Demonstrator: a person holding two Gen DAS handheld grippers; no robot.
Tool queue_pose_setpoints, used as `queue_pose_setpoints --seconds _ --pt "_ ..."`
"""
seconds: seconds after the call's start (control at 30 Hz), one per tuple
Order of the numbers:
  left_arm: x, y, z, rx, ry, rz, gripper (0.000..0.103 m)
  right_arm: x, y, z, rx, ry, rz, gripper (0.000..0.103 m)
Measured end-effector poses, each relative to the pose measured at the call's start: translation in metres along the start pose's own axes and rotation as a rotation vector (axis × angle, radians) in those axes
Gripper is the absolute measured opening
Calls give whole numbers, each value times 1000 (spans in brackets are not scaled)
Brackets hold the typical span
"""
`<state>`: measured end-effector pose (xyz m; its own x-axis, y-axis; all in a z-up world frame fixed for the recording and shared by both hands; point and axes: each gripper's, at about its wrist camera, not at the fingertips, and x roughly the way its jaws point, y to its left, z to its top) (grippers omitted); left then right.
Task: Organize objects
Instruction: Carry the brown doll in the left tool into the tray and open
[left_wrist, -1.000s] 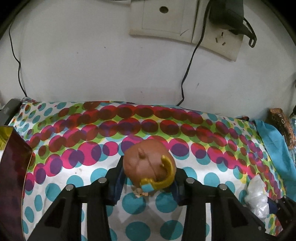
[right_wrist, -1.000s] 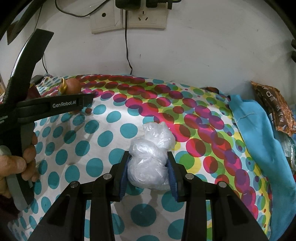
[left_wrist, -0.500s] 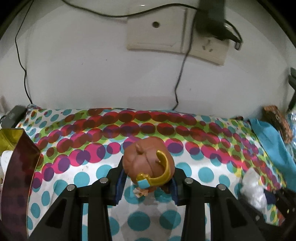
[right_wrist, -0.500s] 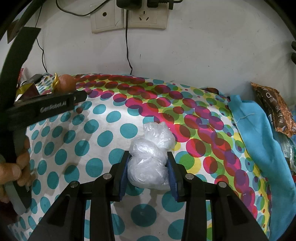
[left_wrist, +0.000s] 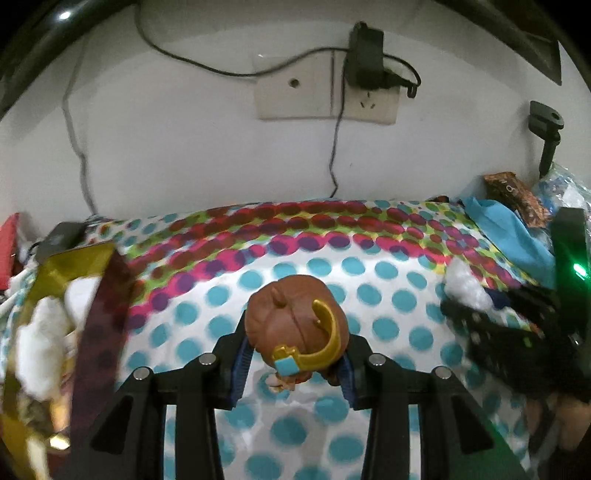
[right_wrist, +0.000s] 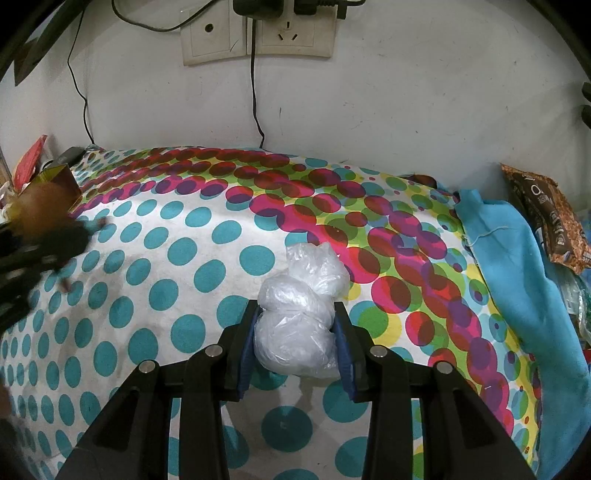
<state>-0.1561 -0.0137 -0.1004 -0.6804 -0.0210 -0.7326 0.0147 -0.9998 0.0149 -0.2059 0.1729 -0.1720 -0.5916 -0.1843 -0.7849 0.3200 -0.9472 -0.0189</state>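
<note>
The left tool (left_wrist: 295, 354) holds a small figurine head (left_wrist: 295, 325), brown with a gold curved horn and a light blue patch, clamped between its blue pads above the polka-dot cloth (left_wrist: 369, 288). The head looks like hard, smooth plastic: light, stiff, rounded, so it could twist or squirt out of a side grip. The pads sit on its widest sides, below the horn, which seems the safest hold; the horn itself looks thin and better left alone. To the left of the head stands an open gold-lined box (left_wrist: 74, 280) with white stuffing inside, probably where the head belongs.

The right tool (right_wrist: 295, 343) is closed narrow on a crumpled clear plastic bag (right_wrist: 299, 314), just to the right of the head across the cloth and low over it. The bag is very light, soft and slick; it gives under the pads, so a grip across its fat lower bulge, as now, holds better than a pinch on the loose upper lobe.
</note>
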Motion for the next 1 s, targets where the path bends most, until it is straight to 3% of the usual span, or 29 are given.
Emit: queue_pose_setpoints --seconds 0.1,0.37,0.5,0.77,1.0 --pt "-32 18 -12 -27 -8 -1 40 -1 0 1 -2 0 -2 37" --pt "-108 73 -36 -24 -66 124 40 -2 0 3 -7 -1 -10 37" --pt "-134 111 -46 -82 -81 161 40 -3 0 2 -8 -1 -11 37" --pt "-143 180 -75 -213 -23 255 40 -7 0 0 -20 -4 -27 37" --pt "-128 202 -96 -253 24 246 40 -5 -2 1 -18 -4 -25 37"
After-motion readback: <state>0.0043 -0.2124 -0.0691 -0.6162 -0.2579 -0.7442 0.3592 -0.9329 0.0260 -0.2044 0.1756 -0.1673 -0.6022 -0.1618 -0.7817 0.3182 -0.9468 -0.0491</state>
